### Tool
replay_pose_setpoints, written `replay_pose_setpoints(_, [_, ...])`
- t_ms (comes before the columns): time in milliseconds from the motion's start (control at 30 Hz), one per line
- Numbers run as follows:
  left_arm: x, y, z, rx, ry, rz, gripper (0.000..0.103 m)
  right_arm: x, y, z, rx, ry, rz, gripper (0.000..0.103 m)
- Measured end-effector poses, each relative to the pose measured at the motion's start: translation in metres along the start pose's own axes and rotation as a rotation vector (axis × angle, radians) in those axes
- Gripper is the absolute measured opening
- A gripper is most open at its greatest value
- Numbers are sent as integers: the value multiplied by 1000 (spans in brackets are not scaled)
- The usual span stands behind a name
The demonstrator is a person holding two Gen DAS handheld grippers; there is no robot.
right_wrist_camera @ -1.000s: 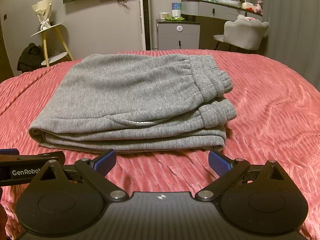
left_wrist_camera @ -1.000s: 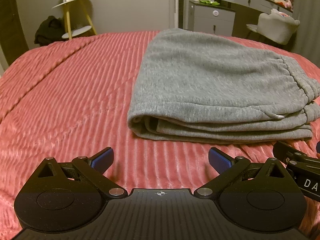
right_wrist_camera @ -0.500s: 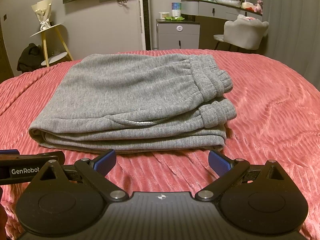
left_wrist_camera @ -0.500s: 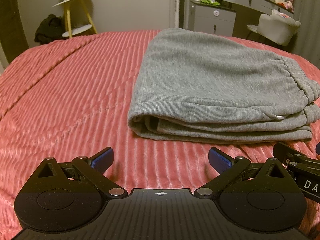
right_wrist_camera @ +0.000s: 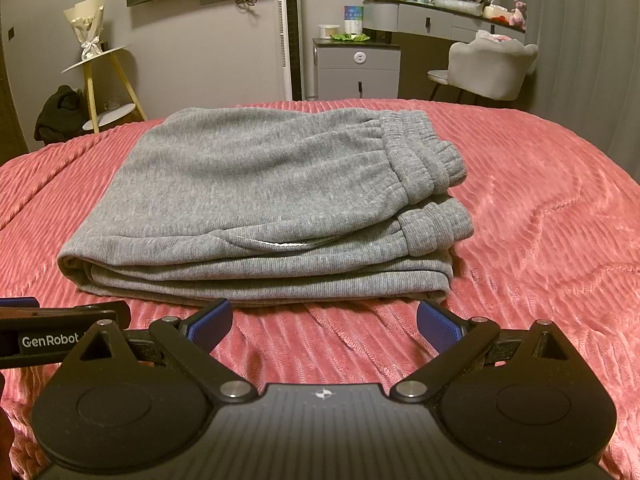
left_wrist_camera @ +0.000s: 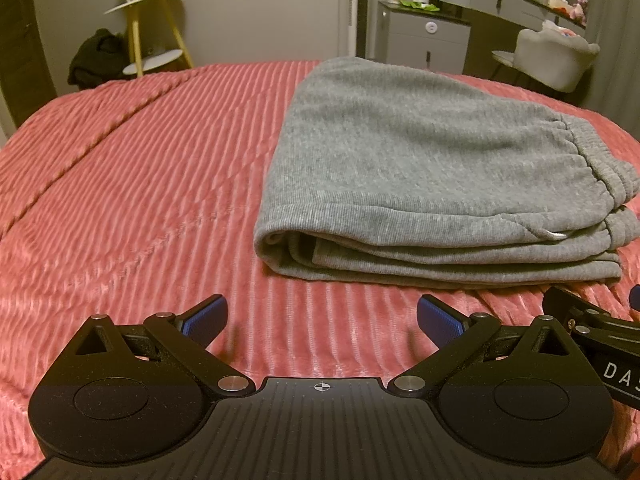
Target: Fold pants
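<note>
Grey sweatpants (left_wrist_camera: 420, 168) lie folded in a flat stack on the pink ribbed bedspread (left_wrist_camera: 140, 168), waistband and cuffs at the right end. They also show in the right wrist view (right_wrist_camera: 260, 200). My left gripper (left_wrist_camera: 320, 318) is open and empty, low over the bedspread, just in front of the stack's left corner. My right gripper (right_wrist_camera: 324, 322) is open and empty, just in front of the stack's near edge. Each gripper shows at the edge of the other's view.
The pink bedspread (right_wrist_camera: 540, 220) spreads wide to either side of the pants. Beyond the bed stand a yellow-legged side table (right_wrist_camera: 104, 92), a grey cabinet (right_wrist_camera: 356, 68), a dressing table and a pale chair (right_wrist_camera: 488, 68).
</note>
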State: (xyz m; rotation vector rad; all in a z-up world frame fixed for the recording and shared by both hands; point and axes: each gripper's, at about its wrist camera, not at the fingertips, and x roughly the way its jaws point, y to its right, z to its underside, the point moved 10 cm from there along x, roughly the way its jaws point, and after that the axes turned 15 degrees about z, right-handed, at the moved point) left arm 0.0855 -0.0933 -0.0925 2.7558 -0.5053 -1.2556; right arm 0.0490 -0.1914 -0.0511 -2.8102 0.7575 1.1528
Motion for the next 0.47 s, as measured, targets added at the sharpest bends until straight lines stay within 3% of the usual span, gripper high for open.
replay_pose_setpoints(467, [-1, -1, -1, -4, 17, 28, 103, 0, -2, 0, -7, 1, 2, 99])
